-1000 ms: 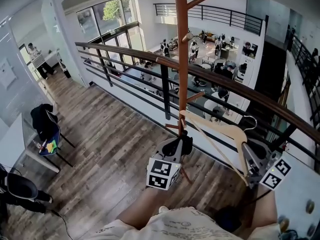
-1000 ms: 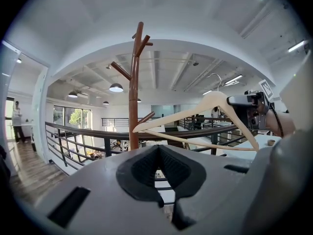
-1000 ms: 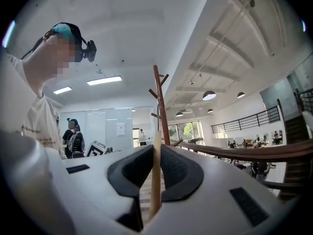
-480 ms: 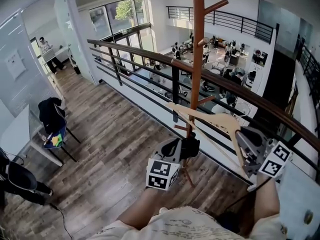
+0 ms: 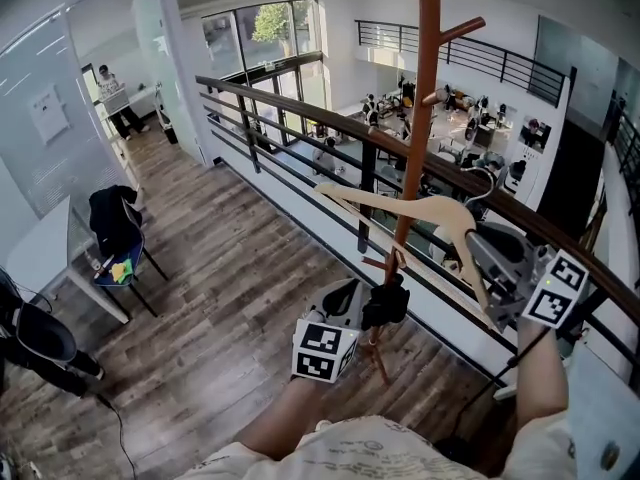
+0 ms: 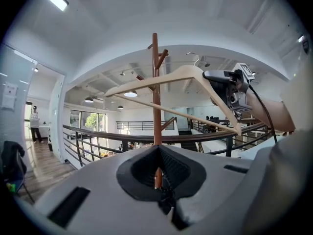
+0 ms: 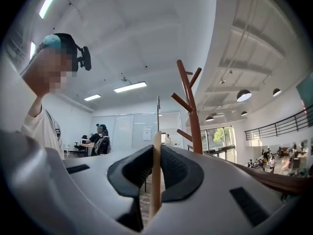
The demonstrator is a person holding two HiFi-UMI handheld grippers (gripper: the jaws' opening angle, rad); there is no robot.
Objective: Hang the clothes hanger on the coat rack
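Hanger (image 5: pixel 365 198) of pale wood is pinched by one arm between my right fingers (image 7: pixel 137 175), which are closed tight on it. It sits tilted in the air close to the brown pole of the coat rack (image 5: pixel 425 98), above the railing (image 5: pixel 300 110) and not yet on any peg. My left fingers (image 6: pixel 139 173) are clamped around the pole low down.

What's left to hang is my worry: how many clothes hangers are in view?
1: a wooden clothes hanger, clamped in the right gripper, held up beside the coat rack. No others show.
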